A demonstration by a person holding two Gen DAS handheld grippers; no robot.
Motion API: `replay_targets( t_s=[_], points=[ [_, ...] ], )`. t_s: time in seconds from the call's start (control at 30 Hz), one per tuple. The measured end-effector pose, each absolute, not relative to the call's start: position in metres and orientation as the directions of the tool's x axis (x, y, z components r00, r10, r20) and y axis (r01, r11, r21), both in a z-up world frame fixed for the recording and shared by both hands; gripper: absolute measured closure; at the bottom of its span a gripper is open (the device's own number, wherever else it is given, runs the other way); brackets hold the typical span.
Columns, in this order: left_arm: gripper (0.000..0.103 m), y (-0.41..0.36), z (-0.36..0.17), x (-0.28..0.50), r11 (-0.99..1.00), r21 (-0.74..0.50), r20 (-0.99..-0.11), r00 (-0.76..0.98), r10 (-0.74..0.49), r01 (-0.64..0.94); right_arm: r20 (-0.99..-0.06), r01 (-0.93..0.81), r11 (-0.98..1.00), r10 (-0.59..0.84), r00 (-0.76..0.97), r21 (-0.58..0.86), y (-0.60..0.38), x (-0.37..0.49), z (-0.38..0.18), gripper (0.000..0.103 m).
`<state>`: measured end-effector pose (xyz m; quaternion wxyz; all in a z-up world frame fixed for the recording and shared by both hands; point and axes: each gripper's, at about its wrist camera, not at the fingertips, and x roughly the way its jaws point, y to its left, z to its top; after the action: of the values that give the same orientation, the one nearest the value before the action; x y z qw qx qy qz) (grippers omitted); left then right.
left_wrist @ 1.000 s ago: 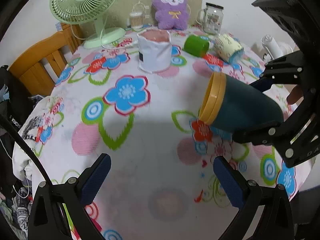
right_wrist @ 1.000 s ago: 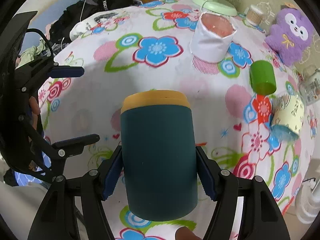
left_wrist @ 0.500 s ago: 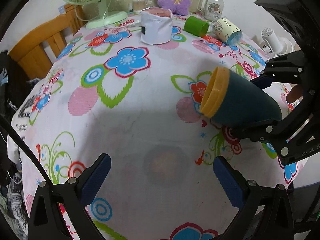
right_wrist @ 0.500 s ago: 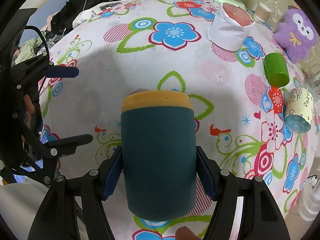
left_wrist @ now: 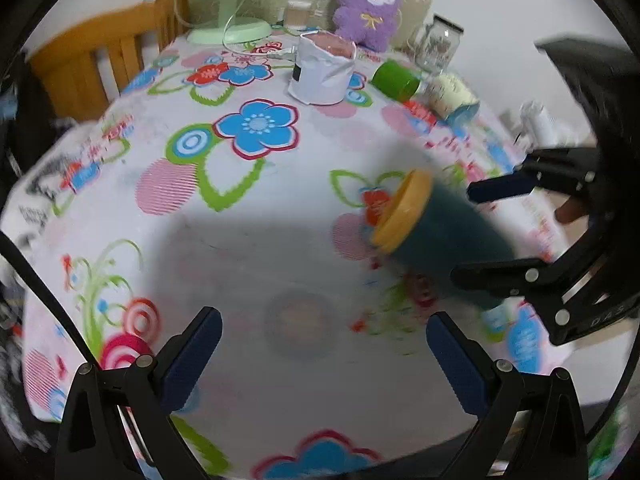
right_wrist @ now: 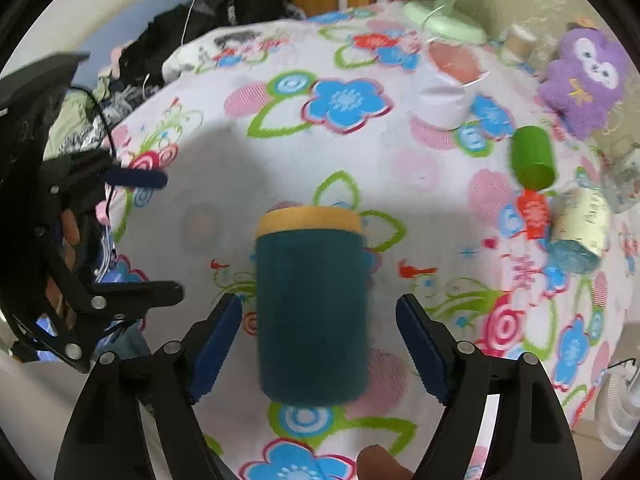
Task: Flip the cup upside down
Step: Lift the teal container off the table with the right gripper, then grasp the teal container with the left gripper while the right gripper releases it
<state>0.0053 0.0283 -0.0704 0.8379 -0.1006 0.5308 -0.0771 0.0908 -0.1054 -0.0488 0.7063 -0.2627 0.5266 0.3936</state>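
The dark teal cup with a yellow rim [right_wrist: 311,304] is between the fingers of my right gripper [right_wrist: 320,344], whose jaws stand open, with gaps on both sides of the cup. The cup is blurred with motion. Its yellow rim points away from the camera. In the left wrist view the cup [left_wrist: 436,236] lies tilted, rim to the left, low over the flowered tablecloth [left_wrist: 240,220], inside the right gripper [left_wrist: 476,232]. My left gripper [left_wrist: 320,356] is open and empty, over the table's near part.
At the far side stand a white paper pot [left_wrist: 322,70], a green cup on its side [left_wrist: 394,78], a pale patterned cup on its side [left_wrist: 454,98], a glass jar [left_wrist: 440,44], a purple plush toy [left_wrist: 368,4] and a green fan [left_wrist: 228,32]. A wooden chair [left_wrist: 96,64] is left.
The right gripper has opened and no longer clamps the teal cup. The cup is blurred and sits lower, nearer the tablecloth. The left gripper stays open.
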Motion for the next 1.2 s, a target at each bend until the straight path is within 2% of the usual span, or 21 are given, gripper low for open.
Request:
replay_targets(
  t_s=[0.27,0.57,0.8,1.2],
  points=[
    [0.0,0.006,-0.049,0.008,0.922,-0.386,-0.832,0.448,-0.328,-0.042,-0.91,-0.773,0.631,0.356,0.214,0.066,-0.171,0.104,-0.014,0.02],
    [0.0,-0.03,-0.059,0.027,0.834,-0.507,-0.82,0.417,-0.391,-0.216,-0.883,-0.675,0.724,0.401,0.243,0.143,-0.245,0.119,-0.025,0.019],
    [0.0,-0.05,-0.084,0.046,0.771,-0.507,-0.854,0.342,-0.391,-0.385,-0.869,-0.652,0.737,0.43,0.247,0.18,-0.278,0.12,-0.045,0.019],
    [0.0,-0.061,-0.099,0.059,0.715,-0.484,-0.874,0.315,-0.369,-0.505,-0.848,-0.642,0.731,0.474,0.236,0.23,-0.298,0.117,-0.06,0.019]
  ],
)
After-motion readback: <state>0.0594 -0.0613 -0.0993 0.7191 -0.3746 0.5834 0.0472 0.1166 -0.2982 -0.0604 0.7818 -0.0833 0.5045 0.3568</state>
